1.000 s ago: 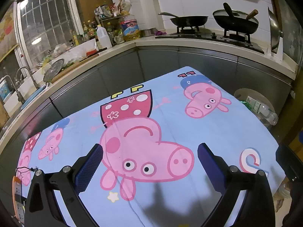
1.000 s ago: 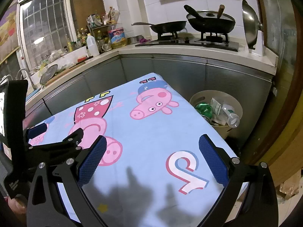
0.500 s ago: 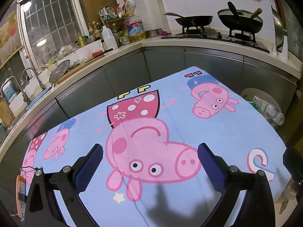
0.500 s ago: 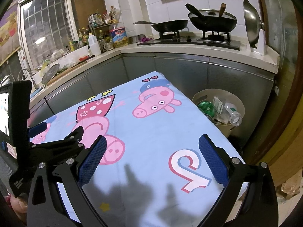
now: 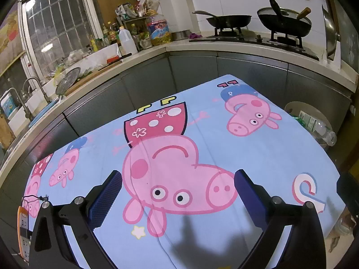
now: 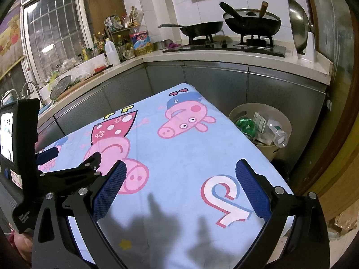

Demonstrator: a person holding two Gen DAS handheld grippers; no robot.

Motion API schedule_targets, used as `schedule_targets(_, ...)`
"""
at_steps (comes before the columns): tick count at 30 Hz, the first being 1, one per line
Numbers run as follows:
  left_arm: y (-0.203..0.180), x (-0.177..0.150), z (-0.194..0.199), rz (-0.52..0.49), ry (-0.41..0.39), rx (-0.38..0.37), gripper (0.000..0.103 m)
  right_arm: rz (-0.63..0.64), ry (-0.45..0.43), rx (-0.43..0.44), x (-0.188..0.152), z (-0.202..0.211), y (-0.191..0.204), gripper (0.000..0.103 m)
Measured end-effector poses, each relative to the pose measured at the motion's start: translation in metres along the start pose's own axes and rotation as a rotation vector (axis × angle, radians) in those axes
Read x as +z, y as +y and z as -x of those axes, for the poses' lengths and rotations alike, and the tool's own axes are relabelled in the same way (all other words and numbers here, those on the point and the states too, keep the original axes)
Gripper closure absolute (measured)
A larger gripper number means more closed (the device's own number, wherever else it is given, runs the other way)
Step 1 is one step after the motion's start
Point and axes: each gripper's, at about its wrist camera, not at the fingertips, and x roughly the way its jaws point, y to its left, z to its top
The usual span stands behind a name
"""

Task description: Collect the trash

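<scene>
Both the left gripper [image 5: 178,198] and right gripper [image 6: 180,190] are hovering wide and empty, with only the right view showing the full trash bin [image 6: 280,152] at centre right.

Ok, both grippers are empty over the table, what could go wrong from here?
1. The bin looks nearly full, and a bottle pokes over its rim, so more trash may spill.
2. The left gripper sits close beside the right gripper; they could collide.
3. The cloth could snag on a low pass.
</scene>
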Motion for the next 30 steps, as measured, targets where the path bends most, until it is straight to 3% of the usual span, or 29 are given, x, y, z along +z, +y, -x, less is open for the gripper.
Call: schedule_targets(30,-0.0023,0.0029,0.0030,-0.002,0.002,-0.015,0.004,0.001,0.000,0.007,-0.0065,0.0024,0.0096,0.006)
